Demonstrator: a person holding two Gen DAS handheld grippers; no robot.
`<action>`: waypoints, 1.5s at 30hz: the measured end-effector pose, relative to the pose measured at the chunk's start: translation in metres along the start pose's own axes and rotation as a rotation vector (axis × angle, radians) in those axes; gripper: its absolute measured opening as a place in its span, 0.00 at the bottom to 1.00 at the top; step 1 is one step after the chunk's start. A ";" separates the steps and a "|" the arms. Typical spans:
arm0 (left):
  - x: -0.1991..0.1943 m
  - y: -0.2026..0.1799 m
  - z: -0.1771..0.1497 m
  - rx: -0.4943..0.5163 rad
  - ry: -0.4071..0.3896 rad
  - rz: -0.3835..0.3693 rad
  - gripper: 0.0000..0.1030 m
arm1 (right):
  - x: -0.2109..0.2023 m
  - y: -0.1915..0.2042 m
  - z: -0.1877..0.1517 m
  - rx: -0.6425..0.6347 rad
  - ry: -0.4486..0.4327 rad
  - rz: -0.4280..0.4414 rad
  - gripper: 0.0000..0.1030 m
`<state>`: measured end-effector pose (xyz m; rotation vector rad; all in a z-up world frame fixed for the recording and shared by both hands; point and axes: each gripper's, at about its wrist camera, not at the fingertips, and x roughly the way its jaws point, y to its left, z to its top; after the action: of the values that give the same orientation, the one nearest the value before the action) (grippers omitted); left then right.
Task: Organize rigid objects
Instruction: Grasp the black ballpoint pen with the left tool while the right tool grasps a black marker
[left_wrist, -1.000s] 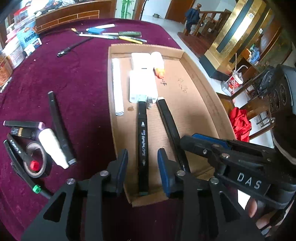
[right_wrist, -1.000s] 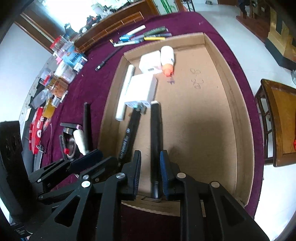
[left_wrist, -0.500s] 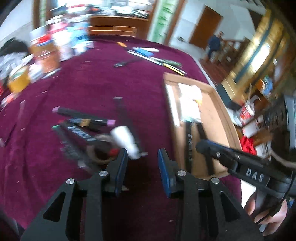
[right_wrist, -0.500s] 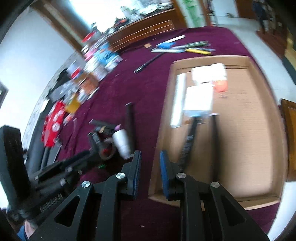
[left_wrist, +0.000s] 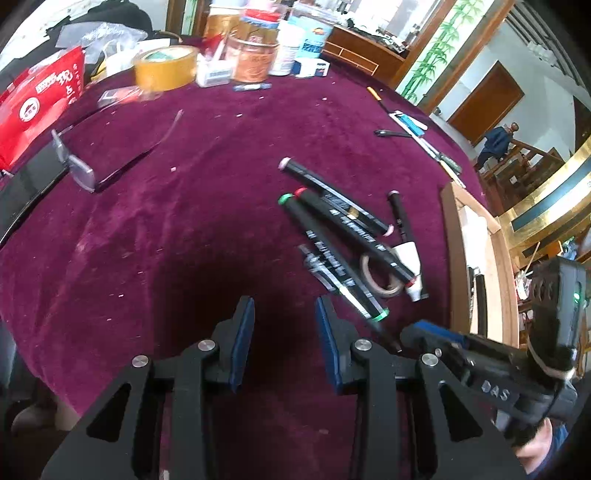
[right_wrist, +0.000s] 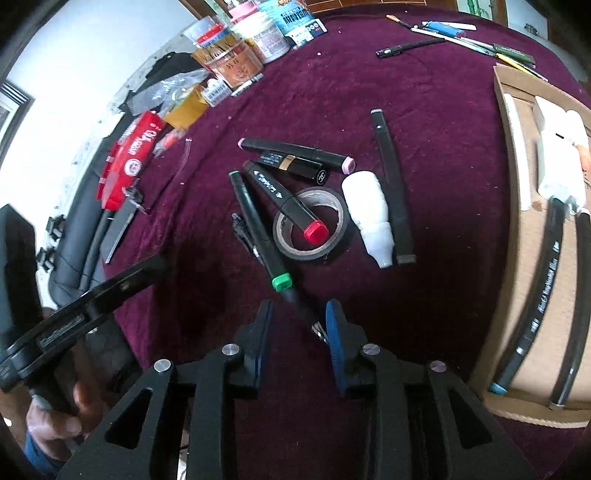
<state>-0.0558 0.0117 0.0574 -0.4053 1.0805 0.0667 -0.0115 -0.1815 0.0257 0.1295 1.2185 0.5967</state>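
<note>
Markers and other loose rigid pieces are lying in a cluster on the purple cloth, just ahead of both grippers; two markers are already resting in the cardboard tray (right_wrist: 506, 155) off to the right gripper's right.

Right gripper (right_wrist: 300, 325): jaws have just been opening, now standing partly apart. A thin dark pen tip (right_wrist: 308, 314) is lying in the gap, close to the right pad, but the pads are not pressing on it. Nothing held.

Left gripper (left_wrist: 284, 326): jaws partly apart, nothing between them, only bare cloth below.

Just beyond the right gripper's tips, the green-capped marker (right_wrist: 258, 229) is pointing its cap back at the jaws. Slightly further, the red-capped marker (right_wrist: 286, 201) is lying across the roll of tape (right_wrist: 341, 221), with the white bottle (right_wrist: 369, 214) and a long black marker (right_wrist: 391, 188) to the right of them. Further still, the pink-ended marker (right_wrist: 295, 151) is lying crosswise. Pens are sitting at the far edge.

Change from a second ago: both grippers were hanging over the tray, each astride a marker laid there. Both have swung away to the left, and the cluster is now filling the view. My reading: one placement finished, next pick being lined up, likely the green-capped marker.
</note>
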 end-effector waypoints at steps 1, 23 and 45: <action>-0.001 0.004 0.000 0.002 0.002 0.002 0.31 | 0.005 0.002 0.000 0.000 0.002 -0.011 0.25; 0.045 -0.014 0.014 0.124 0.151 -0.084 0.31 | -0.023 -0.009 -0.006 0.089 -0.075 0.062 0.32; 0.064 -0.023 0.010 0.274 0.094 0.059 0.24 | -0.017 -0.057 0.096 0.097 -0.053 -0.137 0.31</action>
<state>-0.0114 -0.0154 0.0126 -0.1303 1.1757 -0.0484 0.0928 -0.2163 0.0513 0.1412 1.1950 0.4128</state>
